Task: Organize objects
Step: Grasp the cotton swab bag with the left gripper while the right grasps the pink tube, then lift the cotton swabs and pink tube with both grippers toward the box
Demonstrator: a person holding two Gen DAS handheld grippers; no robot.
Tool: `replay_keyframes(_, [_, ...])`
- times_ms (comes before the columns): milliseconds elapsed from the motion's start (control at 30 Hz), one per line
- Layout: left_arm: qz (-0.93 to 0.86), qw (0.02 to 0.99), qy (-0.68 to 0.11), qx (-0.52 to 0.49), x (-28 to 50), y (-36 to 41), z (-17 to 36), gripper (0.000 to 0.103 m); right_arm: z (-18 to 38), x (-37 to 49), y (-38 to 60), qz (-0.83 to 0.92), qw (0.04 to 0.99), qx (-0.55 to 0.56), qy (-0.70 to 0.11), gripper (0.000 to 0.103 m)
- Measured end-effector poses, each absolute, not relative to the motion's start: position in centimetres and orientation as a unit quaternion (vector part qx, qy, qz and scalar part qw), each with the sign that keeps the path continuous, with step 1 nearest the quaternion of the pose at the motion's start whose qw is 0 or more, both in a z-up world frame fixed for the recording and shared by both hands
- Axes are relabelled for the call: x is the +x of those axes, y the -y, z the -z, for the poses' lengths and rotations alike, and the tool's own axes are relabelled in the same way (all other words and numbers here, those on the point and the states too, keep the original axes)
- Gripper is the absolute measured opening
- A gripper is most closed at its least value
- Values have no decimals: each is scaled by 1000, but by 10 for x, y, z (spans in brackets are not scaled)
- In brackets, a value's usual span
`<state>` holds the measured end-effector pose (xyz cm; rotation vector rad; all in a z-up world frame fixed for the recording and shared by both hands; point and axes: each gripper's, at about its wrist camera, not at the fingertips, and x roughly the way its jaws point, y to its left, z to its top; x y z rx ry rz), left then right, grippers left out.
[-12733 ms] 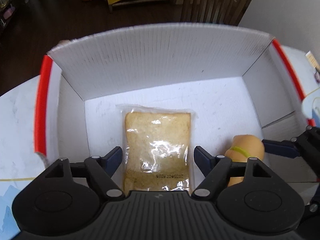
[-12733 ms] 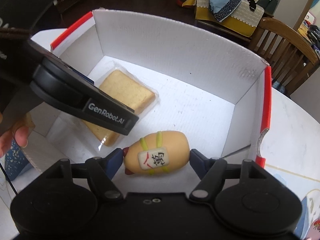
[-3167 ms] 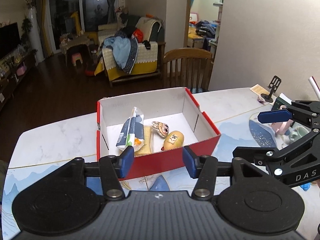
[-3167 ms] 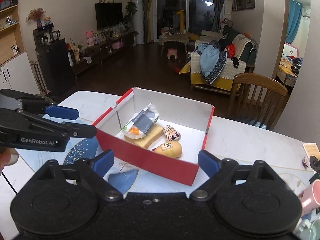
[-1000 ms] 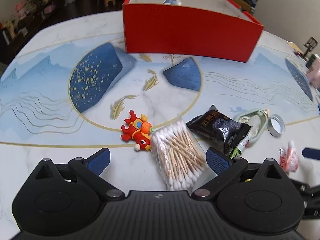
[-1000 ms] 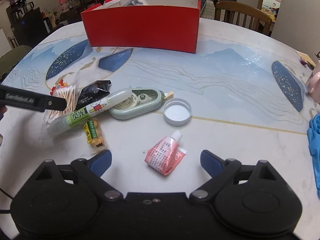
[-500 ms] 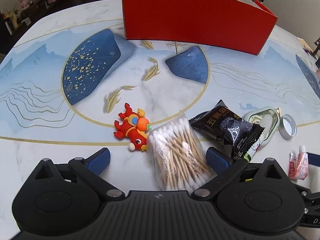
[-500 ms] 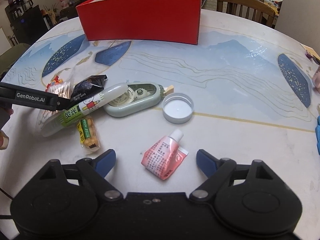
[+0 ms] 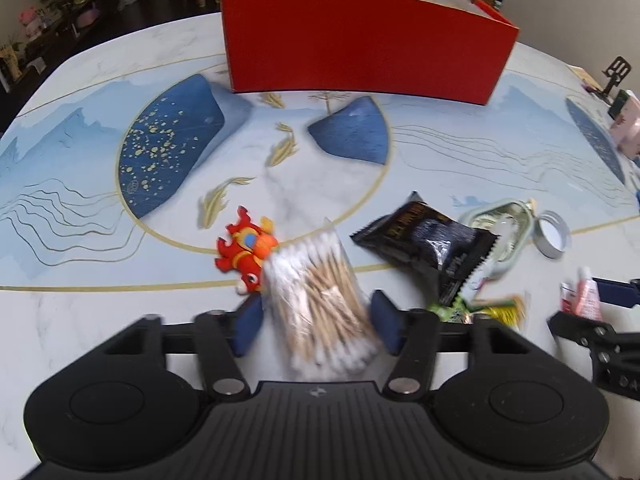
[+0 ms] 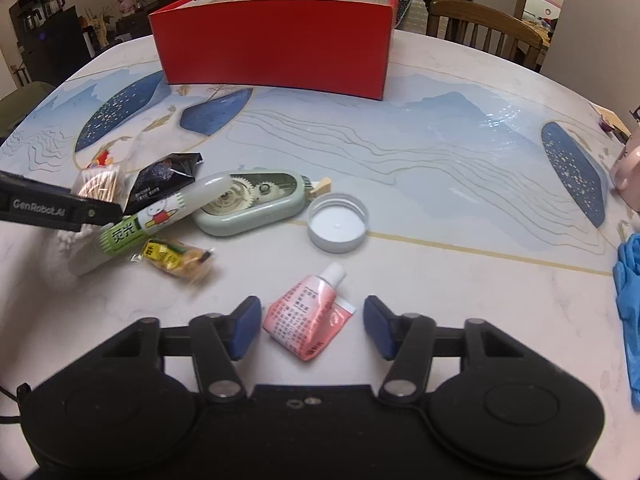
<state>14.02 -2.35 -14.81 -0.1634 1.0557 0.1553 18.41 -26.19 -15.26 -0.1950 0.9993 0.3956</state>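
Observation:
On the table near me lies a clear bag of cotton swabs point(image 9: 320, 300). My left gripper point(image 9: 318, 320) is closing on it, and both blue pads press its sides, so the bag looks squeezed and blurred. A pink sachet with a white cap point(image 10: 308, 320) lies flat between the fingers of my right gripper point(image 10: 312, 326). Those jaws are closing too, with a small gap still showing at the right pad. The red box point(image 10: 276, 40) stands at the far side of the table with items inside it.
A red toy point(image 9: 246, 254) touches the swab bag. A black snack packet point(image 9: 432, 244), a green-labelled tube point(image 10: 164, 216), a yellow snack packet point(image 10: 176, 258), a green tape dispenser point(image 10: 252, 204) and a white lid point(image 10: 338, 224) lie between the two grippers. Blue cloth point(image 10: 630, 292) lies at the right edge.
Both pairs of jaws have narrowed from wide open. The left pads have come onto the swab bag and squeezed it narrower. The right pads have drawn in beside the pink sachet.

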Motion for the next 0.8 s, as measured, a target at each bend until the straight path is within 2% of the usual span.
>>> replay_keyframes(100, [-68,857,-503,-89,136,23,147,40,152,183,263,-186,855,-95,-474,46])
replay_keyframes(167, [-65,857,-503,-93,133,22,147,38,151,183,264,-185,856,-98,-473,37])
replay_keyframes(300, [-60,854,-506,-108,127,20,146,35,151,182,265,-191,855,-101,-472,33])
replay_keyframes(367, [-59,854,-506,-110,123,19,145,35,150,182,266,-192,855,-101,-472,27])
replay_keyframes(800, [-70,860,-486,-140,112,6,118,34,133,181,269,-206,862,-86,-455,27])
